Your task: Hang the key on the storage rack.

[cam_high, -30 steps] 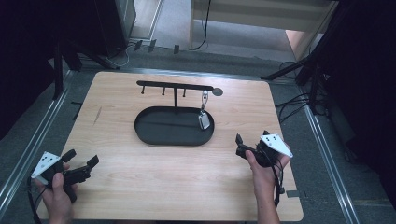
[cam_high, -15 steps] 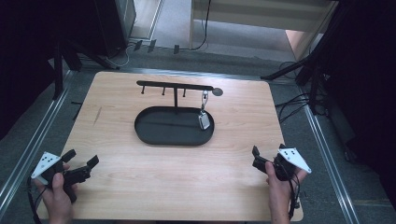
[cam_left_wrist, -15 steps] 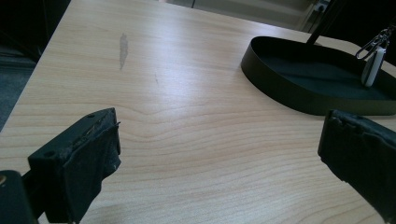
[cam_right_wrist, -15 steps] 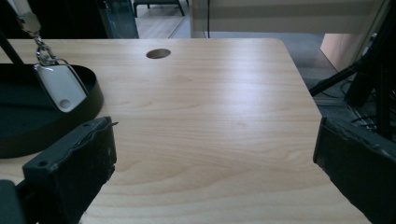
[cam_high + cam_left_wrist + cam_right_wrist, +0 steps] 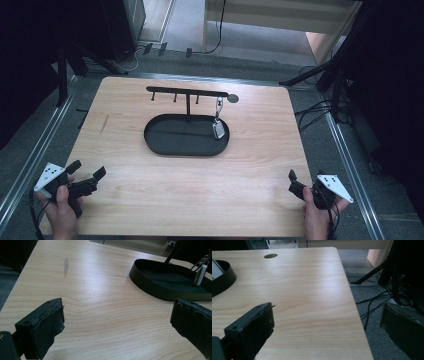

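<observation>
- Holding both grippers wide open and empty: your left gripper (image 5: 89,173) and right gripper (image 5: 295,183) sit at the table's (image 5: 250,150) near corners.
- Keychain (image 5: 218,127) hangs over the black tray (image 5: 165,145).

You stand at a light wooden counter (image 5: 150,200) on a grey floor (image 5: 190,30). Metal rails (image 5: 30,160) flank its sides. Black cables (image 5: 315,107) trail on the floor, and pale wooden furniture (image 5: 280,15) sits beyond the dim surroundings.

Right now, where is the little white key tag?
In the high view, the white key tag hangs by its clip from the black rack's bar, right of its post, over the oval black tray mid-table.
</observation>
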